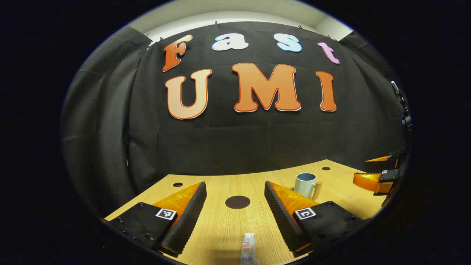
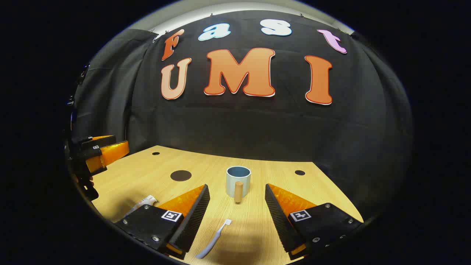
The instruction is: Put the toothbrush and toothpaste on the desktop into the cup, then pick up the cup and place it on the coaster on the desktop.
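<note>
So, left gripper view: left tongs [image 1: 235, 206] wide open, nothing held, hovering above the table [image 1: 220, 228]. Toothpaste tube [image 1: 248, 248] lies flat just ahead of and between the fingers, cap end pointing away toward the back wall, long axis running roughly along the tongs' line of sight. Dark round coaster [image 1: 237, 202] sits farther out, in line with the tube. Pale blue cup [image 1: 306, 185] with a wooden handle stands upright off to the right, well apart from the coaster. The other tongs [image 1: 377, 173] show at the far right edge.

Right gripper view: right tongs [image 2: 237, 209] also spread wide and empty. Toothbrush [image 2: 215, 239] lies flat between the fingers, head pointing away toward the cup [image 2: 238, 180], long axis slightly slanted left-near to right-far. Cup is upright dead ahead, handle facing the camera, looks empty. Toothpaste [image 2: 143, 201] peeks out left of the left finger; coaster [image 2: 180, 175] beyond it.

Judgement: first step, nothing loaded yet. Next move calls for lowering over the brush or tube and closing across its narrow width, then tipping it upright into the cup.
</note>
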### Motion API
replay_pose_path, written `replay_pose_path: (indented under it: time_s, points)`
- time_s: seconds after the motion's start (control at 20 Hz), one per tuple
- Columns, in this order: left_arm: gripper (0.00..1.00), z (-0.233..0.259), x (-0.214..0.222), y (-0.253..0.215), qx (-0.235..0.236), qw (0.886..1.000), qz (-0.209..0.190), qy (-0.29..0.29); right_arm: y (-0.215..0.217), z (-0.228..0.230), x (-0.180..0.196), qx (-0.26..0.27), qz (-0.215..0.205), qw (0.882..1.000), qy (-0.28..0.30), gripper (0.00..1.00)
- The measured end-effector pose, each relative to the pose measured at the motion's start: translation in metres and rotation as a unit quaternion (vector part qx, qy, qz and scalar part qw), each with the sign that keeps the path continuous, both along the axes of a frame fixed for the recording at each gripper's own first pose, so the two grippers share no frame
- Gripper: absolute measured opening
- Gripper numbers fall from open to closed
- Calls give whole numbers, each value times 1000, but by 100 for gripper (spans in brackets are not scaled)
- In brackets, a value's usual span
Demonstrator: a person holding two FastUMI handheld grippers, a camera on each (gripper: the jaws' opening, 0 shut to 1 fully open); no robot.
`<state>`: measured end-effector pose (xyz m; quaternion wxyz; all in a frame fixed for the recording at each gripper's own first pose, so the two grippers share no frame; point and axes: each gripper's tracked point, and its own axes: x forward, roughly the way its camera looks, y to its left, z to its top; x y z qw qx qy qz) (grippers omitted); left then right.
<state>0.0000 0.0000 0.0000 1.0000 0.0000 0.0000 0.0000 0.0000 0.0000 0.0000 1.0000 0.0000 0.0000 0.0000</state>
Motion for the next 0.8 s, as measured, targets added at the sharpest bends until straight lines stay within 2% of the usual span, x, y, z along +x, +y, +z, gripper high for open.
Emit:
replay_pose_path:
  time_s: [0.4,0.55,0.8]
  points:
    - [100,-3,-5,4,3,1000,5,1,-3,4,-1,0,-11,1000,-9,91]
    - [100,-2,-4,7,7,1000,11,6,-5,-3,-3,9,-8,1000,14,91]
    - [100,-12,-1,-4,13,999,-9,38,-7,-8,-6,8,-6,999,46,91]
